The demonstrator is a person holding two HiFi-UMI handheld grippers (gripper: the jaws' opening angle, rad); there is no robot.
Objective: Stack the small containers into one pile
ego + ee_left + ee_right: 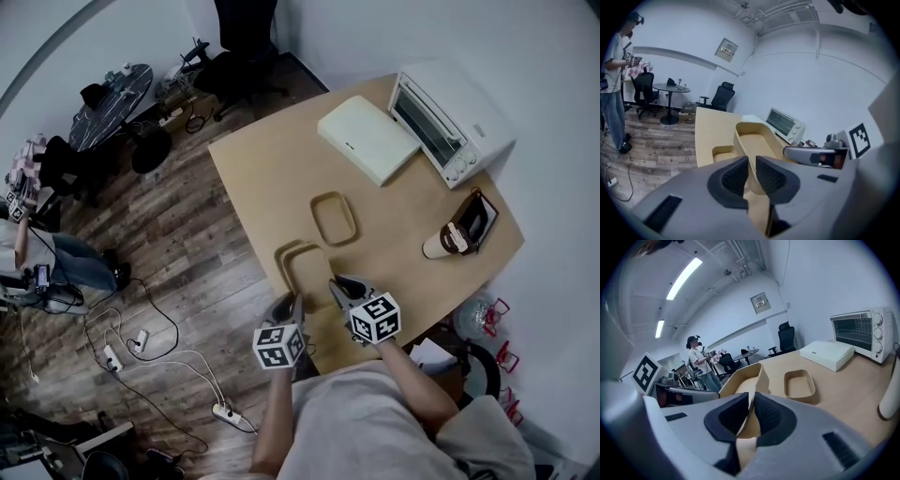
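Note:
A tan oblong container [309, 267] is tilted up near the table's front edge. My left gripper [292, 305] is shut on its near left wall, and the pads pinch the rim in the left gripper view [751, 161]. My right gripper [339, 289] is shut on the near right wall, with the thin wall squeezed between the pads in the right gripper view [752, 401]. The rim of a second container [723, 153] shows low, just left of the held one. Another tan container [333, 217] lies flat farther back on the table [799, 384].
A toaster oven [450, 122] and a flat white box [367, 138] stand at the table's far right. A pale cup [439, 244] sits by a dark case at the right edge. A person [23, 244] stands on the wood floor at left, near cables, a round table and chairs.

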